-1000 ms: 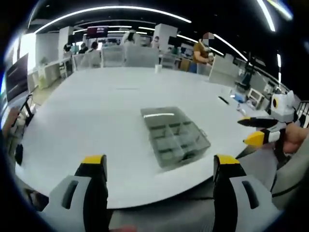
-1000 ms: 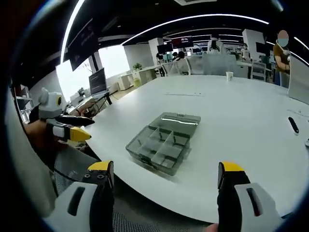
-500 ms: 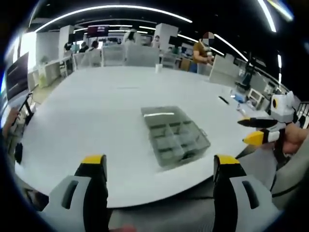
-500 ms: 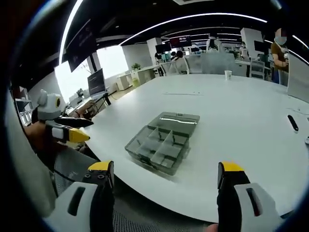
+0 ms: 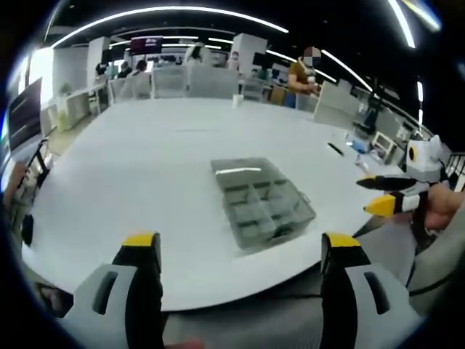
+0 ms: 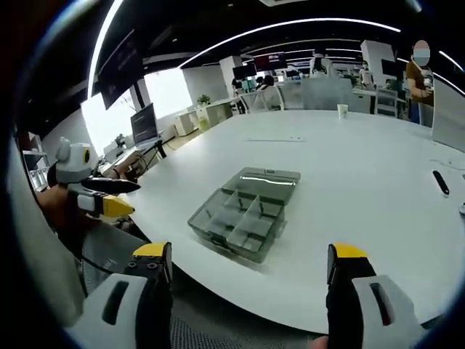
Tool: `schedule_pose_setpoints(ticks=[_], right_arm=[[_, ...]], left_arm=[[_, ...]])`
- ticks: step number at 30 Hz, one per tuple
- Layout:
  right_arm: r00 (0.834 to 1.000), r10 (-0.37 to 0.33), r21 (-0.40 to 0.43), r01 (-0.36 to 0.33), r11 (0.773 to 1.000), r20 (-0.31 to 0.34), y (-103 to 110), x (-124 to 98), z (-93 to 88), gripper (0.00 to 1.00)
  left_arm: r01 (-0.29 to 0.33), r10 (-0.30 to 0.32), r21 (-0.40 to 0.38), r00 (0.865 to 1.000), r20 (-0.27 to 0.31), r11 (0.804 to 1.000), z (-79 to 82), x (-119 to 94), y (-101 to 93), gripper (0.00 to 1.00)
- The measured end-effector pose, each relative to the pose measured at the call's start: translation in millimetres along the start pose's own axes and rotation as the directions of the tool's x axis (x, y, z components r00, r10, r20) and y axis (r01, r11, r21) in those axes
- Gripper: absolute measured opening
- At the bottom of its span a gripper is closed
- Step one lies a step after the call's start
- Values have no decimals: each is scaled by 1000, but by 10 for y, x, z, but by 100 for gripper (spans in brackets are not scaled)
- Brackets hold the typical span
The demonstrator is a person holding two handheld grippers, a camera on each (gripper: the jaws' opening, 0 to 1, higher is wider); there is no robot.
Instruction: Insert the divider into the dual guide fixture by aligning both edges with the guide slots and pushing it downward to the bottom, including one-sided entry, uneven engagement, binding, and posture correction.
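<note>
Compartmented box point(image 5: 263, 202) on the table point(image 5: 145, 167) near its front edge, cup point(image 5: 237, 102) probably far behind

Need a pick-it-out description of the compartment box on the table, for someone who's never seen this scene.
Start at the big white table in the open office. Near its front edge, ahead of the right gripper, lies the grey see-through compartment box, also seen from the left gripper at. It is the one low, rectangular tray split by dividers into cells; the paper cup and dark pen-like item sit far off.
</note>
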State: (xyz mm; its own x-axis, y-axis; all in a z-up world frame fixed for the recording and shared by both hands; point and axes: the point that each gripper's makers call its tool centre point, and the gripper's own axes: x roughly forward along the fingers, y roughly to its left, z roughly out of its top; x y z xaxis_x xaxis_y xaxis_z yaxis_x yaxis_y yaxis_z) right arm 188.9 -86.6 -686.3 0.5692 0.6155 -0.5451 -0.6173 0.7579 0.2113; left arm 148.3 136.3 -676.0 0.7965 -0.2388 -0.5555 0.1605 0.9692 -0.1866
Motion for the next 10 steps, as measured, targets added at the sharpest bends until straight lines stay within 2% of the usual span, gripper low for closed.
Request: schedule_pose_setpoints(ticks=[10], right_arm=[[1000, -2, -1, 2, 1000, -6, -4, 3, -9, 87]], left_arm=[[4, -4, 1, 1000, -4, 1000, -12, 0, -7, 89]])
